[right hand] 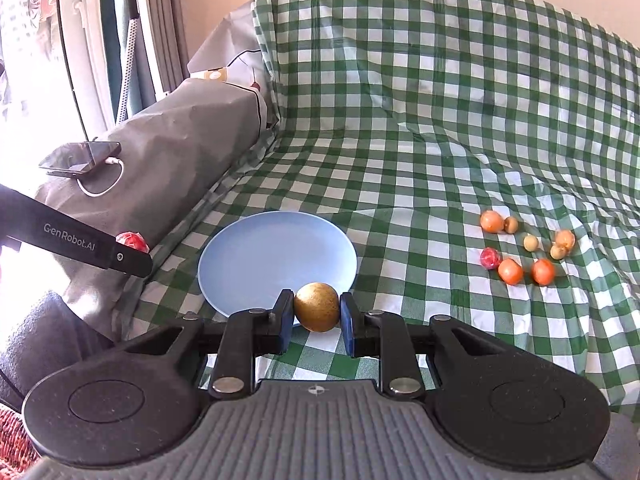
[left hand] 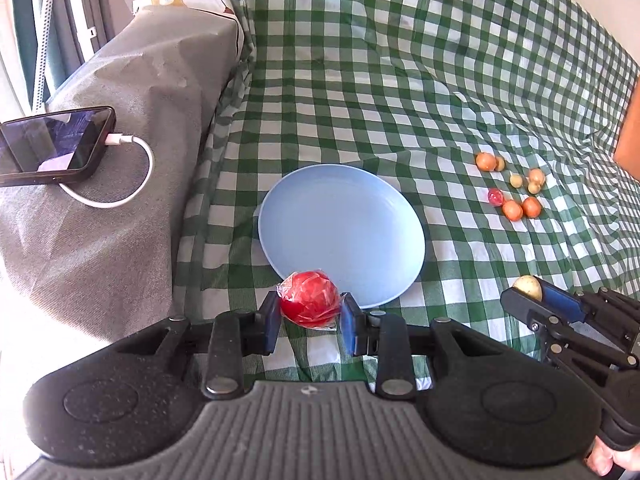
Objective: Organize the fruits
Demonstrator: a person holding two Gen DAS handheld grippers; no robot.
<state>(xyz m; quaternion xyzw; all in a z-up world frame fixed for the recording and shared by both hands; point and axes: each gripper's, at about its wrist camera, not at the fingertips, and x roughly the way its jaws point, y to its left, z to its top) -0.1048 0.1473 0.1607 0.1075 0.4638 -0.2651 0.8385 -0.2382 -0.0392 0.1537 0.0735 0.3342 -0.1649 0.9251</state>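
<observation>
My left gripper [left hand: 310,318] is shut on a red fruit wrapped in clear film [left hand: 310,304], held just above the near rim of the light blue plate [left hand: 340,220]. My right gripper [right hand: 316,320] is shut on a brown-yellow round fruit [right hand: 317,306] at the plate's near edge [right hand: 276,256]. The plate holds nothing. In the left wrist view the right gripper [left hand: 532,300] shows at the right with its fruit [left hand: 528,286]. In the right wrist view the left gripper's finger [right hand: 80,240] and its red fruit [right hand: 132,242] show at the left.
Several small fruits lie in a cluster on the green checked cloth at the right: orange ones [right hand: 510,271], a small red wrapped one [right hand: 490,258] and pale brown ones [right hand: 531,242]. A phone on a charging cable [left hand: 56,144] rests on the grey covered armrest [left hand: 132,120] at the left.
</observation>
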